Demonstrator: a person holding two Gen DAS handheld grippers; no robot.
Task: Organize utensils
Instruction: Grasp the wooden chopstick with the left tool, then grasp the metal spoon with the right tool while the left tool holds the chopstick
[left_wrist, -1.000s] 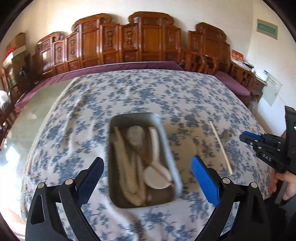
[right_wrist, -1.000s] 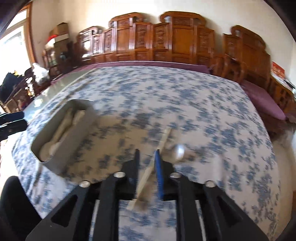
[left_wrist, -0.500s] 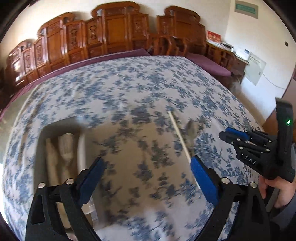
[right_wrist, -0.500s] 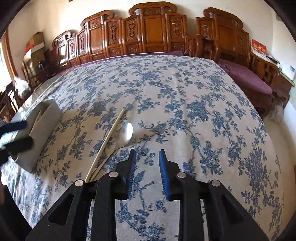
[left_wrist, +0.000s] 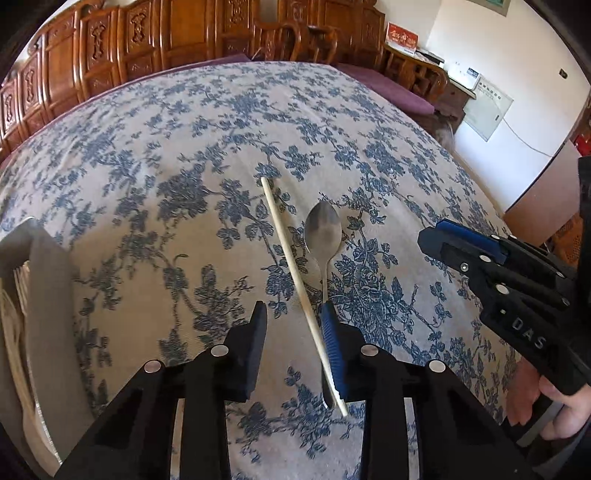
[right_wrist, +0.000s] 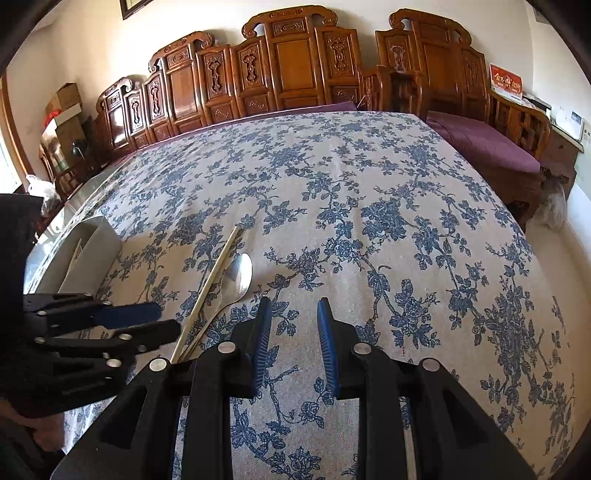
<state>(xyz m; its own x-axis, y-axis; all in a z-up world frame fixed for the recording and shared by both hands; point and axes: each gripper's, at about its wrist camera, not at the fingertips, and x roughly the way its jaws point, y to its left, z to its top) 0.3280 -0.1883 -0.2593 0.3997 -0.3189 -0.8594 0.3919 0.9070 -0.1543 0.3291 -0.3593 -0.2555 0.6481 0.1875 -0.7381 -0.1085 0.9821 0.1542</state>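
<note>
Our left gripper (left_wrist: 293, 317) had fingers spread — chopstick (left_wrist: 286, 247) & spoon (left_wrist: 323, 232) just ahead; right gripper (right_wrist: 293, 317) fingers spread, holding nothing.

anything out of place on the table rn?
Yes. A chopstick and a metal spoon lie loose on the floral tablecloth, their near ends crossing, outside the utensil tray at the left edge. Nothing looks spilled or damaged.

The letters "DAS" stand in raised print on the right tool (left_wrist: 461, 243) body.
</note>
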